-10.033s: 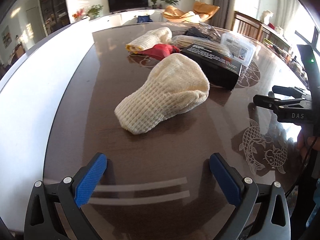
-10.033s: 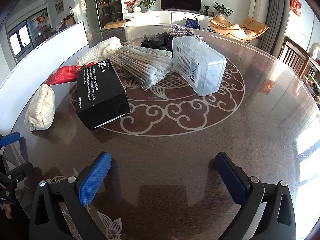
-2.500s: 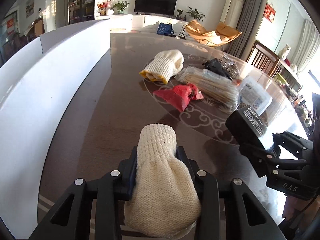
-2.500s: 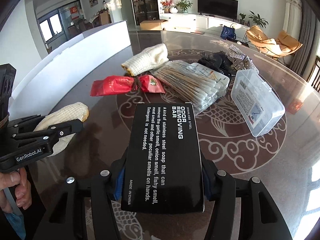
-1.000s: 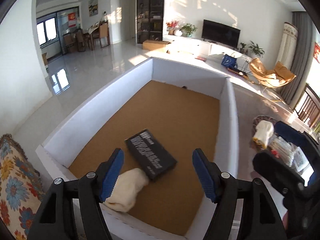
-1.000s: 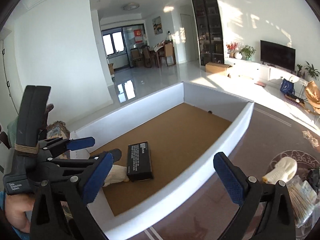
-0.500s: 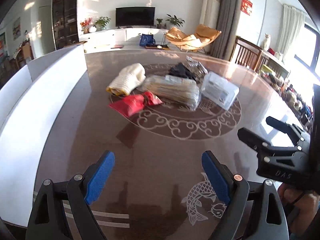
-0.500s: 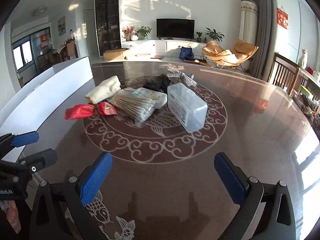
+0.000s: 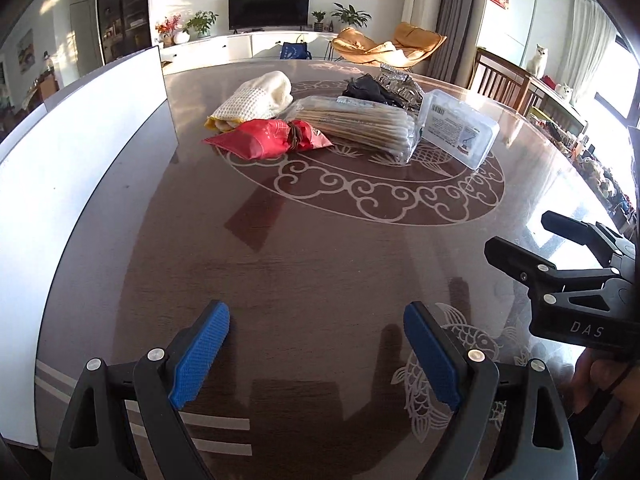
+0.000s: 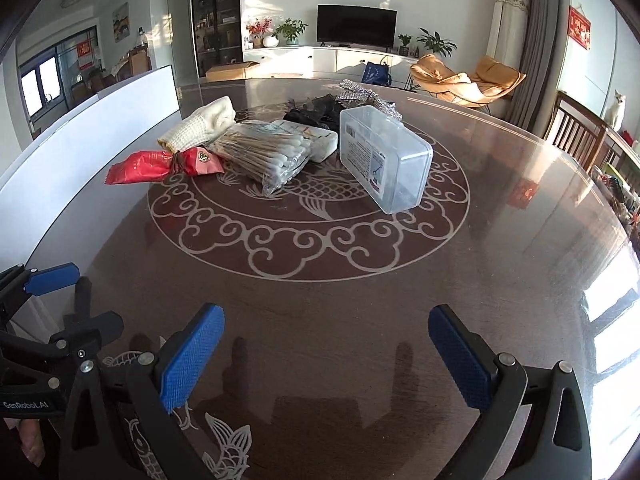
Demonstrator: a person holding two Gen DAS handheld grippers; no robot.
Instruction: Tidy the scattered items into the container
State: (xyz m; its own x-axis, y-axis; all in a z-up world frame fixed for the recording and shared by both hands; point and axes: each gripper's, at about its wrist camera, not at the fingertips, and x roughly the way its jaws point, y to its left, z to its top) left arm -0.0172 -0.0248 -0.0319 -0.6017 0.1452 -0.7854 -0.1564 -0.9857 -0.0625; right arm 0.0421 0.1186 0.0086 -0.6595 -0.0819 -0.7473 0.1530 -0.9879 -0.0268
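Both tongs, left tongs (image 9: 316,354) and right tongs (image 10: 326,358), spread wide, empty, above bare surface (image 10: 360,292).

Landmark: clear plastic box (image 10: 384,158) on medallion.
- Cotton-swab pack (image 10: 266,152) touching box's left: light, slippery film; pinch across middle.
- Red snack packet (image 10: 164,166) further left: crinkly; take twisted neck.
- Knit cloth (image 10: 200,126) behind packet: soft.
- Box: rigid, smooth; grip narrow sides.

Dark bundle (image 10: 316,110) behind box partly hidden, identity unclear. White container wall (image 9: 76,152) at left; interior unseen.

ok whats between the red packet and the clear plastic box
The bag of cotton swabs lies between the red packet and the clear plastic box, clearest in the right wrist view.
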